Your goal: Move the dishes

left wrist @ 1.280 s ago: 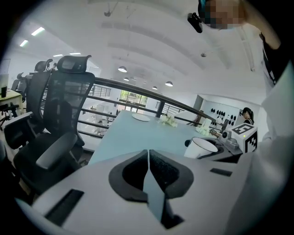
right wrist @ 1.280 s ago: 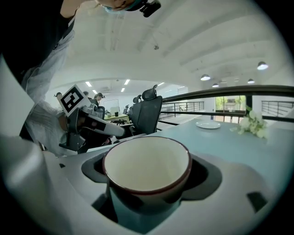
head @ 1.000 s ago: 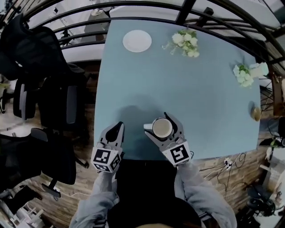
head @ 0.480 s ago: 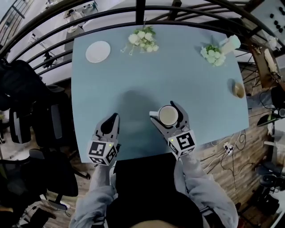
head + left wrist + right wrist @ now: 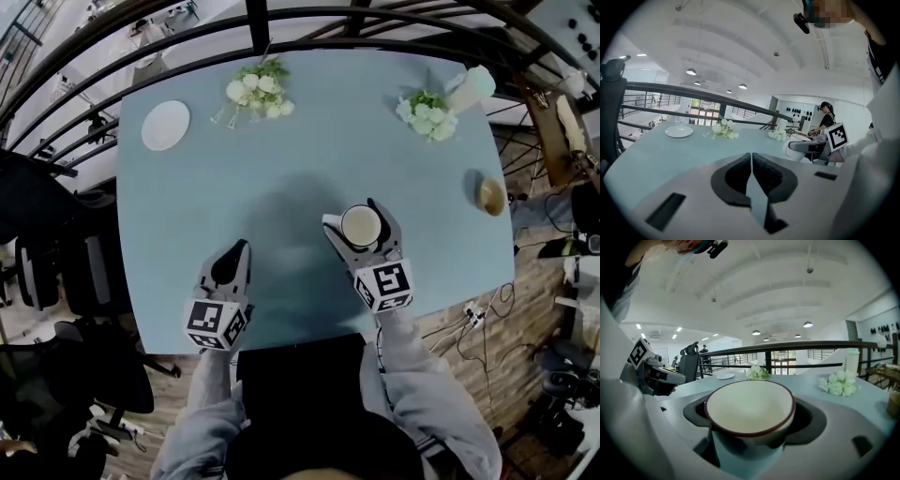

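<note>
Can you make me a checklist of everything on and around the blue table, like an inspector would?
Surface: blue table, bare in the middle.
Job's things: cream bowl with a dark rim, between the right gripper's jaws; white plate at the far left corner; small brown dish near the right edge.
Clutter: two bunches of white flowers; pale tall cup by the right bunch.
Grippers: left gripper shut, empty; right gripper closed on the bowl.
Cables: cables on the wooden floor, right of the table.
Surroundings: black railing behind the table; dark office chairs at left.
</note>
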`<state>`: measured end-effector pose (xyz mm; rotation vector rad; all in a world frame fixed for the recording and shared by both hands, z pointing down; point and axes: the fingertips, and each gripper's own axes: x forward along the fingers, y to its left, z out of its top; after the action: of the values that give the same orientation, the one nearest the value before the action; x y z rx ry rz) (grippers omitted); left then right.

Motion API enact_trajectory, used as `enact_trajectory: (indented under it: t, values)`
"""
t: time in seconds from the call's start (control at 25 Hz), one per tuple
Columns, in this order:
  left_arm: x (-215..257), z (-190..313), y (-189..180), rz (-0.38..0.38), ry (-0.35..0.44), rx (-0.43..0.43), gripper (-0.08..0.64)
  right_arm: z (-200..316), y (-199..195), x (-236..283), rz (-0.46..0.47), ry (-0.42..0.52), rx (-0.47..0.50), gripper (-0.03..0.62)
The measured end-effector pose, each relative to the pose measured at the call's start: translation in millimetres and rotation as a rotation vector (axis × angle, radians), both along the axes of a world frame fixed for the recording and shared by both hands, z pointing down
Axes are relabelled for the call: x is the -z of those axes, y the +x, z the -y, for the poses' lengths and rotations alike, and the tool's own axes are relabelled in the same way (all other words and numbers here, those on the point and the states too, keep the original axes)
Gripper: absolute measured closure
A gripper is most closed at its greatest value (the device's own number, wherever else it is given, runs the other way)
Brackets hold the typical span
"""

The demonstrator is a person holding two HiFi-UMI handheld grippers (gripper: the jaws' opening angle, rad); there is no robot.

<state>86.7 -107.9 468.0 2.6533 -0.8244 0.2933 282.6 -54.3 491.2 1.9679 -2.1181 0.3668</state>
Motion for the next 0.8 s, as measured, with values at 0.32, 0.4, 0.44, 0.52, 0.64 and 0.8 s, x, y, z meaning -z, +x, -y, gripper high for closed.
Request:
enact_trajectory:
  t: [0.32, 0.4, 0.44, 0.52, 0.64, 0.8]
  values:
    - [-13, 1, 57, 0.004, -0.011, -0.02, 0.537, 23, 49, -29, 0.009, -0.018, -0.019, 0.156]
    - [-17, 2, 64, 0.009, -0.015, -0.022, 0.537, 26, 53, -37, 0.008, -0.024, -0.016, 0.156]
    - [-18, 3, 66, 0.012, -0.018, -0.021, 0.537, 27, 54, -42, 0.005, -0.03, -0.012, 0.156]
    - [-21, 4, 67, 0.018, -0.025, -0.019, 0.537, 28, 52, -49, -0.003, -0.04, -0.007, 0.155]
    - [-24, 7, 67, 0.03, -0.028, -0.016, 0.537, 27, 51, -52, 0.0, -0.037, -0.007, 0.155]
    - [-26, 11, 64, 0.05, -0.019, -0.015, 0.537, 28, 51, -53, 0.012, -0.028, -0.01, 0.153]
